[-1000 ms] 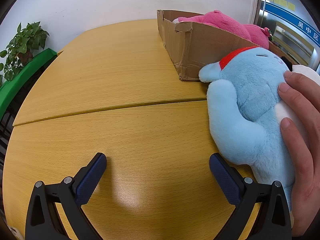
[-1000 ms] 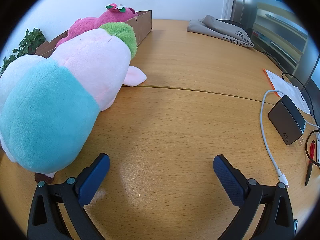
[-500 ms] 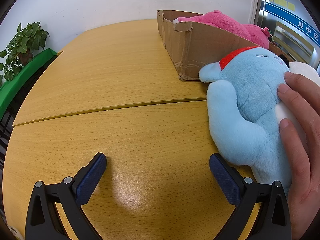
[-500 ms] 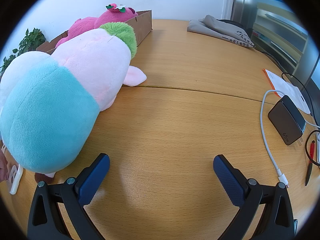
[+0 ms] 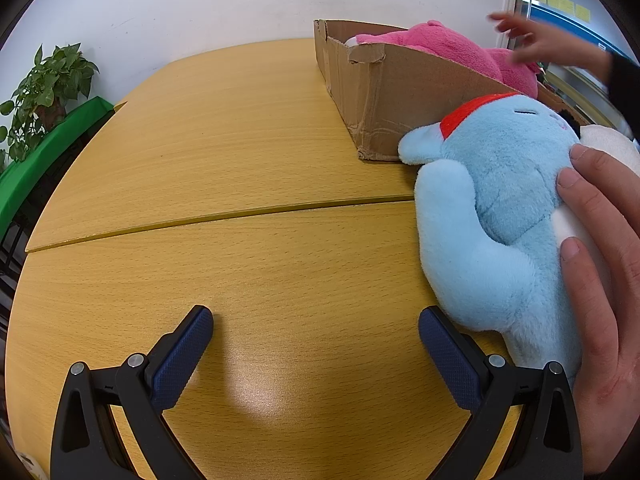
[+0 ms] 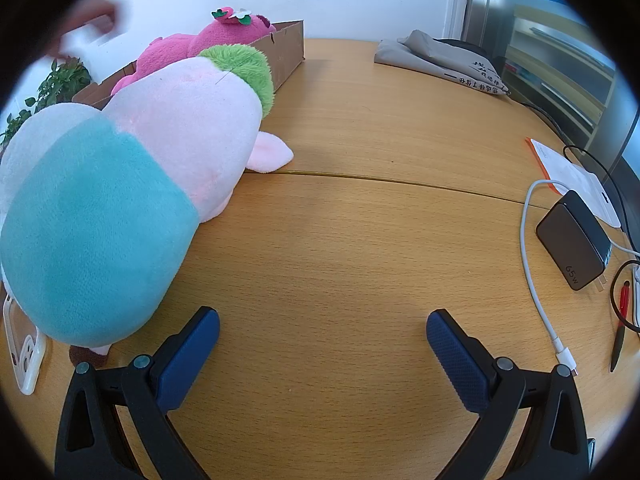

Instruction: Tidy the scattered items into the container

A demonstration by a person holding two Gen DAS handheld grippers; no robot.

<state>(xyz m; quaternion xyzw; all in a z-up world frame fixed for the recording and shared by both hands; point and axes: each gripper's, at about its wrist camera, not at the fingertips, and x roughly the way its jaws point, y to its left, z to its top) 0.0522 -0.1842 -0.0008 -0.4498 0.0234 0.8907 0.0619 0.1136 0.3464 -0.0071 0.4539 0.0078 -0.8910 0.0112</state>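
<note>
A cardboard box point(image 5: 384, 92) stands at the back of the wooden table with a pink plush point(image 5: 448, 46) inside it. A light blue plush point(image 5: 492, 208) with a red collar lies against the box's near corner, and a person's hand point(image 5: 604, 264) rests on it. My left gripper point(image 5: 316, 328) is open, empty, low over the table just left of that plush. In the right wrist view a large pink, teal and green plush point(image 6: 132, 184) lies at left beside the box point(image 6: 286, 54). My right gripper point(image 6: 322, 328) is open and empty, to that plush's right.
A second hand point(image 5: 536, 42) hovers, blurred, above the box. At right lie a black charger point(image 6: 574, 240) with a white cable point(image 6: 534, 280), a red pen point(image 6: 620, 324), papers point(image 6: 572, 176) and a grey folded bag point(image 6: 444, 58). A clear phone case point(image 6: 24, 352) lies at left. A potted plant point(image 5: 44, 92) stands beyond the table.
A second hand has come into view above the box, blurred from motion. Neither gripper nor any plush has moved.
</note>
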